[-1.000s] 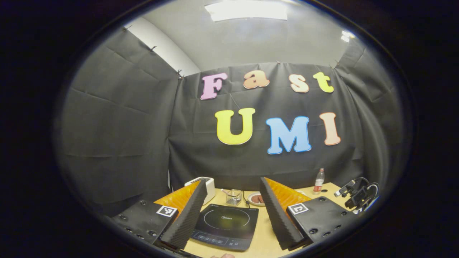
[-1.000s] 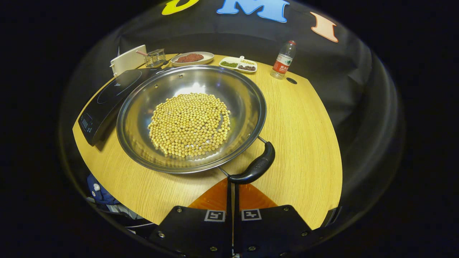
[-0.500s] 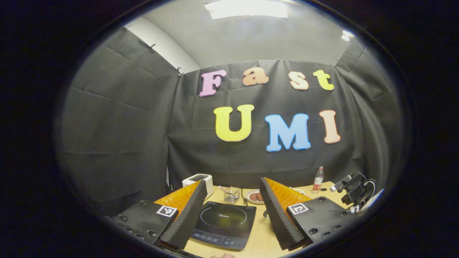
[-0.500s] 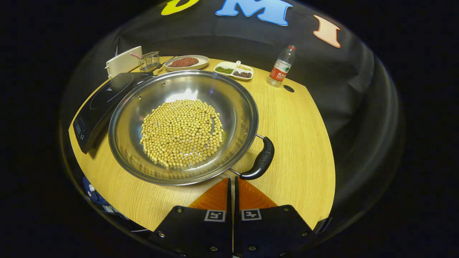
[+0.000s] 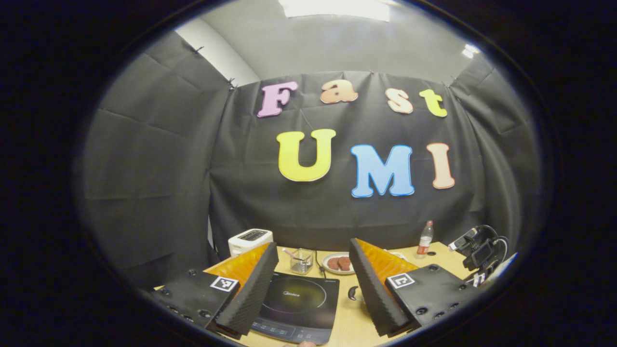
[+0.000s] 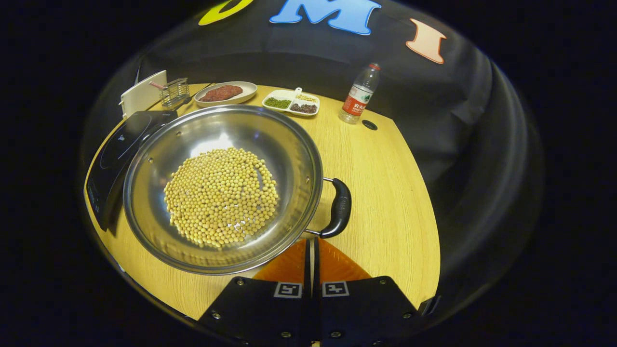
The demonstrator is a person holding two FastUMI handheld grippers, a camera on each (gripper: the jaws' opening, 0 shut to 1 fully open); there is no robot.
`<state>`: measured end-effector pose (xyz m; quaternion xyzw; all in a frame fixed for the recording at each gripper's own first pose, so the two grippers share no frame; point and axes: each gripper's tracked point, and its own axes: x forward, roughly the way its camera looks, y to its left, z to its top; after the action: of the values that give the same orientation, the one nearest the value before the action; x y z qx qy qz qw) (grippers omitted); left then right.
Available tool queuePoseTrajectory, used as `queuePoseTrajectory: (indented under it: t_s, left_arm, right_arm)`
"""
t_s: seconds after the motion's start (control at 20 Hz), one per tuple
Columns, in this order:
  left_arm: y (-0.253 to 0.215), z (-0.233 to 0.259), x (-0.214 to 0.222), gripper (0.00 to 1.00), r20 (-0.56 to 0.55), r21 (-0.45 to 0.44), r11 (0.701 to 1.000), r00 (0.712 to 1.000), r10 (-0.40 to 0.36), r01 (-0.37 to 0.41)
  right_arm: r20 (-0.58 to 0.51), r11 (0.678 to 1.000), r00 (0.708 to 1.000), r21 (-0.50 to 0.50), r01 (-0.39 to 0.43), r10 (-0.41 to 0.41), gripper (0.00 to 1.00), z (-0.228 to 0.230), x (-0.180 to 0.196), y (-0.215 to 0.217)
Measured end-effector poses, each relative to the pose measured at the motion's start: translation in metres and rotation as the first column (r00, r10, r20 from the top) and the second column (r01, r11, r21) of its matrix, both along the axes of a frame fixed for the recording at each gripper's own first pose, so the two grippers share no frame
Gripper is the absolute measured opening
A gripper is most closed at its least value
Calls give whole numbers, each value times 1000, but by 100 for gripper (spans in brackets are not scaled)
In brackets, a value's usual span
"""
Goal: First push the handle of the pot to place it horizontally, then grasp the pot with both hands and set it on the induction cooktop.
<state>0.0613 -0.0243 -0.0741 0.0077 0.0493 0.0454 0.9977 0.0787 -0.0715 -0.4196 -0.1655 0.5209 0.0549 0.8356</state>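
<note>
Steel and soybeans marked your landmark, the pot [image 6: 221, 185], and every place below was set against it.

In the left gripper view, your left hand-held gripper [image 5: 313, 289] had its jaws spread wide and held nothing. The induction cooktop [image 5: 296, 306] lay on the desk [image 5: 349, 327] between its fingers, and a dark bit of the pot's handle [image 5: 354, 292] peeked out just beside the cooktop.

In the right gripper view, your right hand-held gripper [image 6: 312, 258] had its jaws pressed together on nothing, tips just short of the pot's rim. The black handle ran fore-and-aft, slightly to the tips' right, so this hand was judged the nearer one. The cooktop touched the pot's far left side.
</note>
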Motion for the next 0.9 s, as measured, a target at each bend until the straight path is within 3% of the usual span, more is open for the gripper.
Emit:
queuePoseTrajectory:
  t_s: [0.25,0.35,0.4,0.45,0.55,0.6,0.75,0.9]
  left_arm:
    - [-8,-28,50,97,-39,-34,996,996,-86,85]
    - [-12,-43,69,100,-58,-58,991,990,-127,123]
    - [-13,-48,78,100,-65,-67,988,987,-145,141]
    - [-14,-57,88,100,-74,-72,985,984,-164,159]
    - [-18,-70,105,100,-90,-81,977,975,-205,198]
    - [-20,-77,112,100,-101,-86,972,969,-227,219]
    - [-31,-101,133,100,-145,-101,958,949,-279,267]
    - [-46,-127,146,100,-206,-146,944,924,-321,296]
  right_arm:
    - [48,998,997,0,64,-64,2,16,5,-8]
    - [98,992,988,43,115,-118,11,31,10,-8]
    - [129,987,980,69,143,-151,38,42,14,-6]
    - [165,982,970,91,166,-179,47,51,19,-7]
    - [242,971,942,122,208,-232,77,74,28,-7]
    - [272,963,927,145,225,-258,100,80,35,-5]
    - [344,949,888,187,253,-304,98,105,42,-2]
    - [369,954,882,171,245,-292,98,111,43,-3]
